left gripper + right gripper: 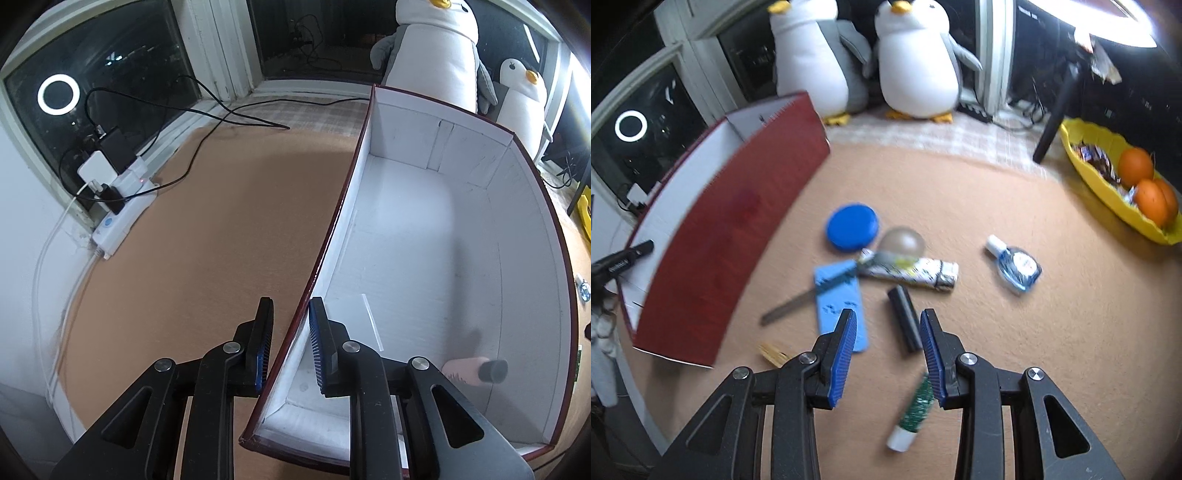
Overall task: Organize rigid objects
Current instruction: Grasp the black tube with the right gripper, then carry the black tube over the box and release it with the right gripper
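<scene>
Black arms of the left gripper [290, 343] fill the bottom of the left wrist view, its blue-padded fingers [263, 343] spread to either side of the near wall of the box [369, 122], one outside and one inside, with a gap to each pad. I judge it released, not pinching the wall; closing there would steady the box while things are dropped in. Inside, on the white floor, lie a pink bottle with a dark cap [474, 371] in the near right corner and a clear strip [372, 321] just ahead of the inner finger. Most of the floor is free, so new pieces can be set well apart. A power strip [122, 218] sits far left on the desk [207, 240].

From the right wrist view, a green glitter tube with a white cap [914, 410] lies nearest, partly under the right-hand finger. The right gripper [888, 350] hovers released and empty above a black tube [905, 319], which lies lengthwise between the pads. That looks like the next pick: come straight down, keep the pads across its narrow width, and close near its middle so it does not swing. Beware the blue card [840, 306] just beside the left pad and the metal file [790, 304] on it. Farther off lie a patterned tube [912, 273], a blue lid [852, 227], a clear dome [902, 240] and a small blue bottle [1015, 266]. The box stands to the left, red wall facing.
</scene>
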`<state>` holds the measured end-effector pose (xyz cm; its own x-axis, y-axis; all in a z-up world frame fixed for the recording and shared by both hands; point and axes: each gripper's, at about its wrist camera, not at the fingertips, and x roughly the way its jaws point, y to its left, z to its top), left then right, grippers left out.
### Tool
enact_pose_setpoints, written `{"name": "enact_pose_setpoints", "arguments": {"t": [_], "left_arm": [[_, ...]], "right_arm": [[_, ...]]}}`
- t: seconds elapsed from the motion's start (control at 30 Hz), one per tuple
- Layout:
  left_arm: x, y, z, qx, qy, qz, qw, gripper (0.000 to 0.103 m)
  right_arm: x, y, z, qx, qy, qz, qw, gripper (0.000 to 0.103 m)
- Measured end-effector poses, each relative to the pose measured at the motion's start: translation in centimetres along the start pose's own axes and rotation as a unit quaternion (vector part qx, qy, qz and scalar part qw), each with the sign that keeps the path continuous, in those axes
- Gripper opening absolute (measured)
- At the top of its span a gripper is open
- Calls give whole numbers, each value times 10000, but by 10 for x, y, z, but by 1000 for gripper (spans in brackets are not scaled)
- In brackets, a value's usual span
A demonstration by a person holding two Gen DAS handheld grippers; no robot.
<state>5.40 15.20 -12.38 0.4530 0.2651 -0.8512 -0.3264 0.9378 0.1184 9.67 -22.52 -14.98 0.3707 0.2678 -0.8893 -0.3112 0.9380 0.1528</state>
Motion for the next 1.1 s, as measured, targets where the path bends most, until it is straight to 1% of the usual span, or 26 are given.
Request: {"name": "enact_pose_setpoints", "arguments": {"t": [0.07, 0.23, 0.5, 0.57, 0.6, 0.7, 0.73, 0.9, 1.1], "left_arm": [[2, -1, 1, 9, 24, 21, 10000, 19], [4, -2, 2, 24, 79, 64, 9999, 19], [8, -3, 2, 33, 136, 104, 9998, 20], [8, -2, 2, 34, 134, 102, 9999, 20], [8, -2, 2, 39, 136, 102, 9998, 20], [8, -2, 2, 26, 137, 92, 9999, 20], [8, -2, 2, 24, 136, 90, 9999, 20], [8, -1, 2, -19, 123, 49, 9999, 20], [6, 3, 0, -67, 96, -50, 9999, 20]], "right_arm": [[9, -5, -1, -3, 104, -7, 9999, 33], [21, -8, 1, -58, 201, -25, 9998, 33], [37, -1, 8, -266, 350, -53, 9990, 32], [41, -1, 10, -308, 379, -74, 9988, 30], [41, 0, 10, -320, 378, -89, 9987, 28], [40, 0, 9, -320, 403, -76, 9986, 16], [40, -1, 9, -320, 404, -84, 9986, 15], [36, -1, 7, -277, 382, -93, 9988, 15], [10, 7, 11, -302, 96, -132, 9994, 15]]}}
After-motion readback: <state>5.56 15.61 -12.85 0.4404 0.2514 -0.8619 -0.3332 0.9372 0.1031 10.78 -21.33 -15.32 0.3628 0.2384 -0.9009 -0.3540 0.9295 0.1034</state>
